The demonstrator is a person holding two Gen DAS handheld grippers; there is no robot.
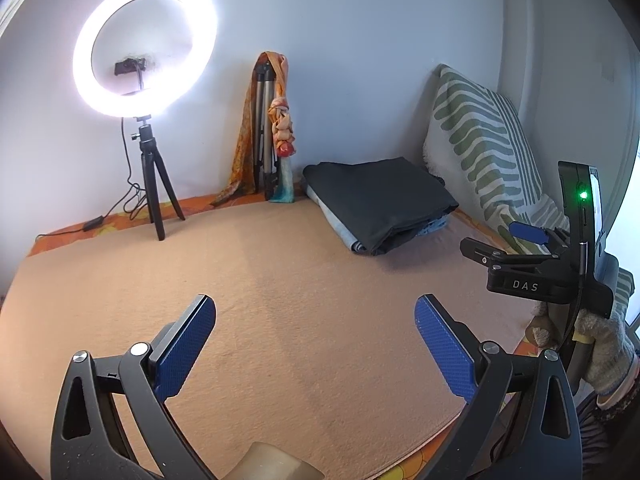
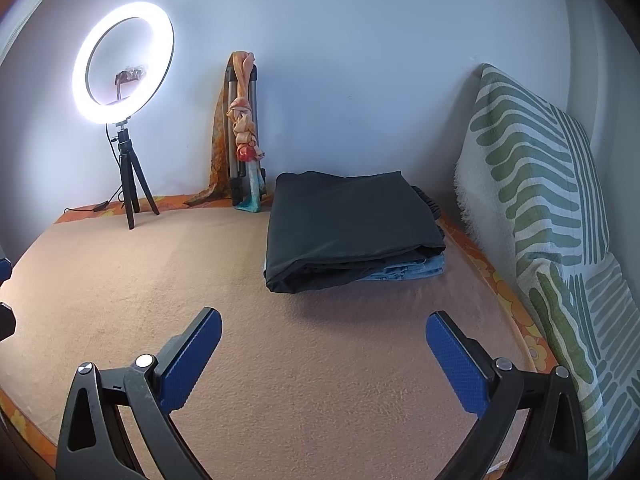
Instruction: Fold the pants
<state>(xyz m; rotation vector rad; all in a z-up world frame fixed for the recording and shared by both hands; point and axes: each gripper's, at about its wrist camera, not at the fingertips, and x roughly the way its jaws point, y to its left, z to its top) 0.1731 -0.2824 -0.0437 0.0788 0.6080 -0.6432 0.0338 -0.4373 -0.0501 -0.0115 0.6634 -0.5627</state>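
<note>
**Folded pants sitting at the far side of the bed, both grippers hovering empty**

The dark pants (image 2: 352, 224) are lying folded on top of a folded pair of blue jeans (image 2: 412, 270), forming a stack at the far right of the bed (image 2: 280, 360), near the wall. A green-striped cushion (image 2: 540, 184) is leaning just to the right of the stack. To its left, a scarf-draped tripod (image 2: 242, 128) is standing against the wall, and farther left a ring light (image 2: 122, 68) is glowing on its small stand. The left gripper (image 1: 316, 344) is hovering over the peach blanket, its jaws spread wide and gripping nothing. The right gripper (image 2: 324, 354) is doing likewise, jaws spread, well short of the stack.
</note>
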